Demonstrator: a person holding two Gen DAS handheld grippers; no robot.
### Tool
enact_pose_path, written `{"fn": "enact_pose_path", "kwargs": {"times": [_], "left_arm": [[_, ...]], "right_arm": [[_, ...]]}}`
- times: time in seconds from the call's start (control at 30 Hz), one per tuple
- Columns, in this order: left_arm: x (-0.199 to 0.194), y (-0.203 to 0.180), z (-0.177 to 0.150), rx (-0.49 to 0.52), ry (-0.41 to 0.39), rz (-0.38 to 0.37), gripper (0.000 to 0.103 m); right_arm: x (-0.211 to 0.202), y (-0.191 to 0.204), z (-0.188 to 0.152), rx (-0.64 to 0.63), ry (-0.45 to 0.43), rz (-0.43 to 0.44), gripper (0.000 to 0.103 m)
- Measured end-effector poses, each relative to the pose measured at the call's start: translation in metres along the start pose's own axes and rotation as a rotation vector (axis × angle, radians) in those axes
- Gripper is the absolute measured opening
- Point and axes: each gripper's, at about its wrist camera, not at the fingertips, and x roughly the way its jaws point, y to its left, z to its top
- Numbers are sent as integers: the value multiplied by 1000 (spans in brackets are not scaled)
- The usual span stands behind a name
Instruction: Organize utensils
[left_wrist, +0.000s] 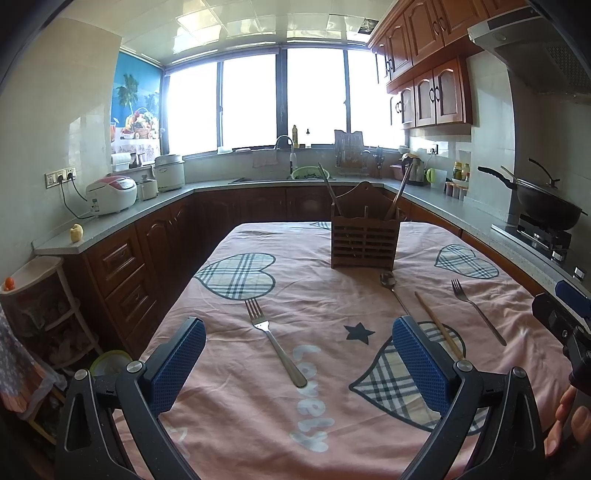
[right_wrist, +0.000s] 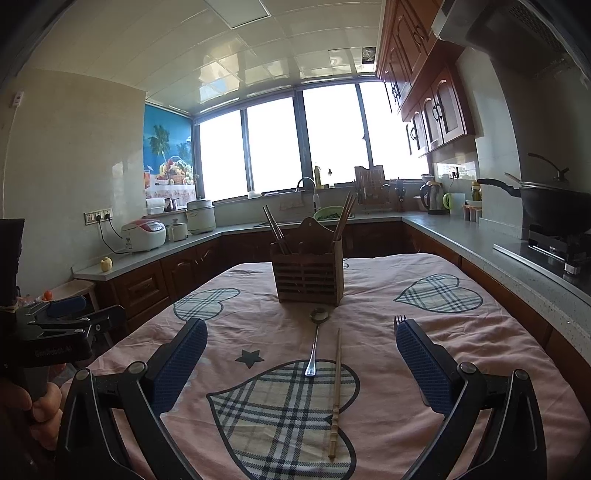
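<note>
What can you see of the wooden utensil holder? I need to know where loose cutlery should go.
The wooden utensil holder is a dark brown box with a slatted front and a taller, peaked back panel. It stands upright on the pink tablecloth, toward the table's far end. Chopsticks lean out of its left and right sides. A spoon lies just in front of it, not touching.

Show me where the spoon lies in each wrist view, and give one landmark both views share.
Left wrist view: the spoon lies right of centre on the tablecloth, just in front of the wooden holder, its handle partly hidden by the right finger.
Right wrist view: the spoon lies at centre, between the open fingers, beside a loose chopstick.
Shared landmark: the wooden holder.
</note>
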Motion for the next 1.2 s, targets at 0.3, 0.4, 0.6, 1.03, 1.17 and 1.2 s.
{"fn": "enact_pose_path", "kwargs": {"times": [0.3,0.4,0.6,1.03,1.17,1.2], "left_arm": [[0,1,-1,-11,-9,-28,102],[1,1,-2,-14,-9,-26,102],[3,-1,-3,-14,-6,-22,102],[2,-7,-6,-13,-44,-23,102],[2,-8,-8,-12,-46,-21,102],[2,-8,-9,-13,-46,-22,102]], "right_arm": [[0,3,-1,-14,-14,4,103],[0,6,-3,-22,-18,2,103],[5,7,-6,-18,-1,5,103],[-1,6,-3,-12,-44,-5,103],[-2,6,-2,-15,-52,-6,103],[-2,6,-2,-16,-55,-6,103]]}}
